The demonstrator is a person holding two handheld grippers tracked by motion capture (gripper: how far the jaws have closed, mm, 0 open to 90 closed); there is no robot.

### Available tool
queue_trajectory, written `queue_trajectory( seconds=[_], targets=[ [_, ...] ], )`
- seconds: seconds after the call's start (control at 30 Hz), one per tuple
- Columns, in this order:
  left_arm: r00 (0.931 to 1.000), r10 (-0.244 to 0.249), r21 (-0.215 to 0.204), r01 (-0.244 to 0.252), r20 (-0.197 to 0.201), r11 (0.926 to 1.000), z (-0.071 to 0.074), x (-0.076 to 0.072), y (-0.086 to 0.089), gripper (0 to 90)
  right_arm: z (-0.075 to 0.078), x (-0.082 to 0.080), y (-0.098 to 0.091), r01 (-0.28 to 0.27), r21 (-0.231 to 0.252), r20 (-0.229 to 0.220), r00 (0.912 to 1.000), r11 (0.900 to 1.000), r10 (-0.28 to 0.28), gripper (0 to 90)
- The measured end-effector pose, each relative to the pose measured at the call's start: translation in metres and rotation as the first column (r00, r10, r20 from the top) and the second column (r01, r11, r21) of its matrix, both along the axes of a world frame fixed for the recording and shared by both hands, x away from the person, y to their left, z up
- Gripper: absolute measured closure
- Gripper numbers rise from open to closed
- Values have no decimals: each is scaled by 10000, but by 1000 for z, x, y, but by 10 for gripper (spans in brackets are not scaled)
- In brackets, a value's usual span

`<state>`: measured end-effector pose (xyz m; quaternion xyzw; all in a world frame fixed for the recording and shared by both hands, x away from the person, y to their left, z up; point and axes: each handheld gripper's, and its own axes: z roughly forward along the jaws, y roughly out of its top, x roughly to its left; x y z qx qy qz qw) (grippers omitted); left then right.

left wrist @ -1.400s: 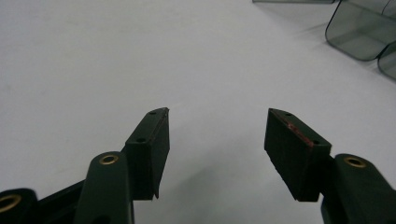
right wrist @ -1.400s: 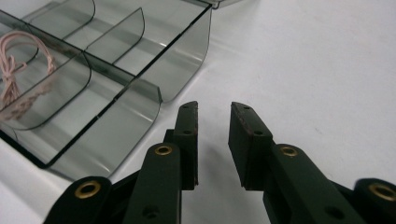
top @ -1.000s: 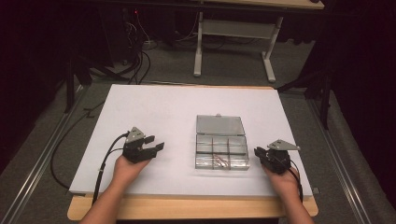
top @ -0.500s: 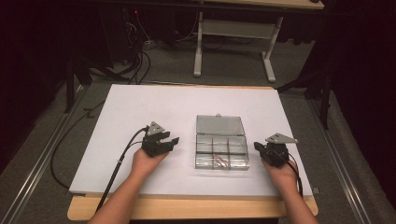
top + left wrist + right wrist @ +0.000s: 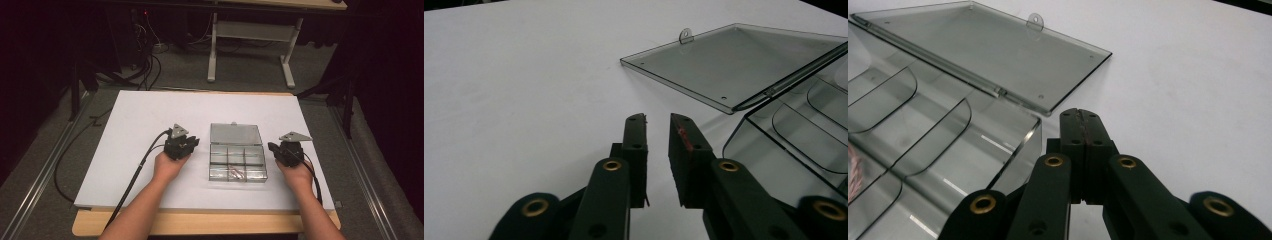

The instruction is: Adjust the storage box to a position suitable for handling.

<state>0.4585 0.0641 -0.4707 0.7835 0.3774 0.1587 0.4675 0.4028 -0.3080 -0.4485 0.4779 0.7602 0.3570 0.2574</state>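
We saw clear plastic compartment box (image 5: 237,160) lid flat on white tabletop (image 5: 135,120), left gripper (image 5: 658,125) jaws slightly parted, right gripper (image 5: 1083,120) jaws pressed together, both empty.

- Left gripper (image 5: 186,145), held in the left hand (image 5: 169,165), jaws slightly parted
- Right gripper (image 5: 278,149), held in the right hand (image 5: 296,172), jaws pressed together
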Motion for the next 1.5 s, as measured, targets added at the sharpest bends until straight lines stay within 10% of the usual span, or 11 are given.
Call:
queue_trajectory(
  seconds=[0.5, 1.5],
  targets=[
    [9994, 100, -304, -111, -334, 9995, -2, 13, -17, 900, 0, 29, 3, 166, -269, -116, 9998, 9995, -169, 900],
    [9941, 318, 522, -265, -1036, 9983, -9, 44, -45, 900, -20, 62, -1, 74, -335, -691, 9976, 9994, -97, 900]
  ],
)
